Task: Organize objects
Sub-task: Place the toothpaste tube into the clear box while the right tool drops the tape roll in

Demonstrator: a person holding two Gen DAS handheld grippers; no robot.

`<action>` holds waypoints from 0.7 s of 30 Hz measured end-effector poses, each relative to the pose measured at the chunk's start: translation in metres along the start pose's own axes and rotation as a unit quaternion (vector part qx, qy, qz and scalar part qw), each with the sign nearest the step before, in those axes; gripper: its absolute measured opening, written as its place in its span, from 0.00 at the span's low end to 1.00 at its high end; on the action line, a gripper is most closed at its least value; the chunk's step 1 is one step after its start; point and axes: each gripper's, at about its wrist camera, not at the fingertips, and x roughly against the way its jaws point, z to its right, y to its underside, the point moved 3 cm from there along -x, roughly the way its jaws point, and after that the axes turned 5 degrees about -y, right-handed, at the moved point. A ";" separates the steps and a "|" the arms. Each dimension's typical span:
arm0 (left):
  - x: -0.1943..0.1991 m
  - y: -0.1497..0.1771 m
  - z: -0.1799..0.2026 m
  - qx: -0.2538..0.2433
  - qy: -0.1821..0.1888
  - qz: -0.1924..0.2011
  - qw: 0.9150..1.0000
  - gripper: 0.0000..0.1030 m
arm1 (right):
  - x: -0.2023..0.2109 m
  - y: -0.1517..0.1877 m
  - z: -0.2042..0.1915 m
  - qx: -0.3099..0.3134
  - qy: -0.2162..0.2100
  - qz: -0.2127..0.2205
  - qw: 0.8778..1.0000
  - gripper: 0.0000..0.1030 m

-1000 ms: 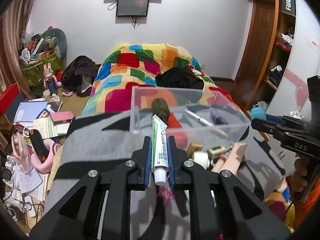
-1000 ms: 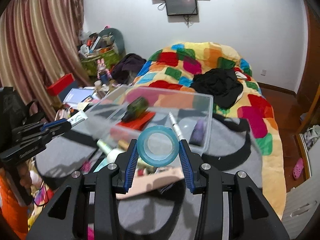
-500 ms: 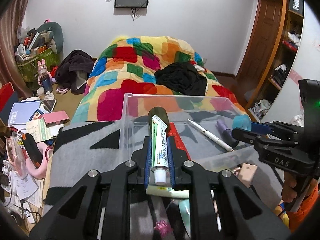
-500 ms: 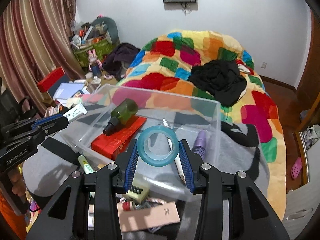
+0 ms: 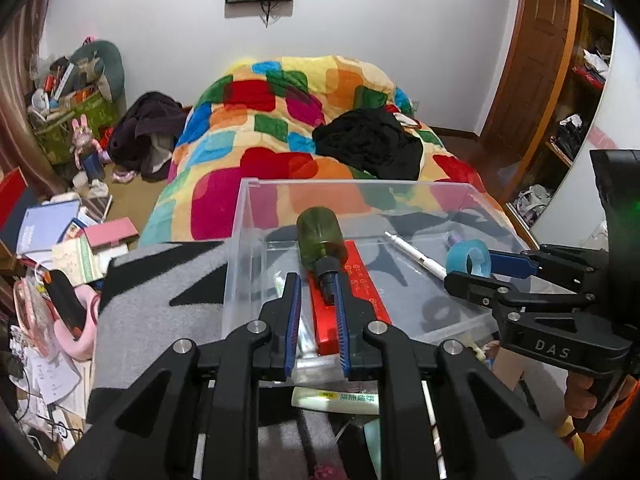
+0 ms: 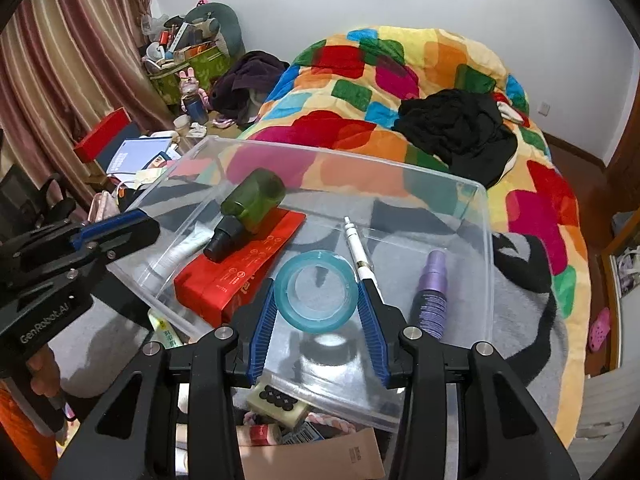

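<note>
A clear plastic bin (image 5: 248, 208) (image 6: 486, 240) sits on the grey blanket. It holds a green bottle (image 5: 320, 236) (image 6: 252, 200) lying on a red box (image 5: 360, 288) (image 6: 240, 268), a white pen (image 5: 416, 256) (image 6: 356, 248), a purple spray bottle (image 6: 432, 292) and a white toothpaste tube (image 5: 280, 280) (image 6: 180, 252). My left gripper (image 5: 318, 320) is open and empty over the bin's near left part. My right gripper (image 6: 318, 316) is shut on a blue tape roll (image 6: 316, 292) (image 5: 468, 258) and holds it above the bin.
Loose items lie on the blanket before the bin: a pale tube (image 5: 336, 398), a cardboard piece (image 6: 312, 456), a small keypad object (image 6: 280, 400). A colourful quilt (image 5: 304, 120) with black clothing (image 5: 368, 144) lies behind. Clutter covers the floor at left (image 5: 60, 248).
My left gripper moved over the bin, opened and let the toothpaste tube go into it. My right gripper carried the tape roll forward and lower over the bin.
</note>
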 end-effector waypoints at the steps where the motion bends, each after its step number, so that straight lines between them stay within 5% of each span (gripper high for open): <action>1: 0.004 0.000 0.001 -0.002 0.003 0.004 1.000 0.15 | 0.003 0.001 -0.001 0.001 0.000 0.003 1.000 0.37; 12: 0.046 0.021 0.014 -0.023 0.026 0.032 0.999 0.43 | 0.058 0.022 -0.006 0.009 0.007 0.060 0.998 0.55; 21: 0.055 0.058 0.003 -0.008 0.026 0.013 1.000 0.45 | 0.086 0.064 0.002 0.009 0.033 0.071 0.997 0.57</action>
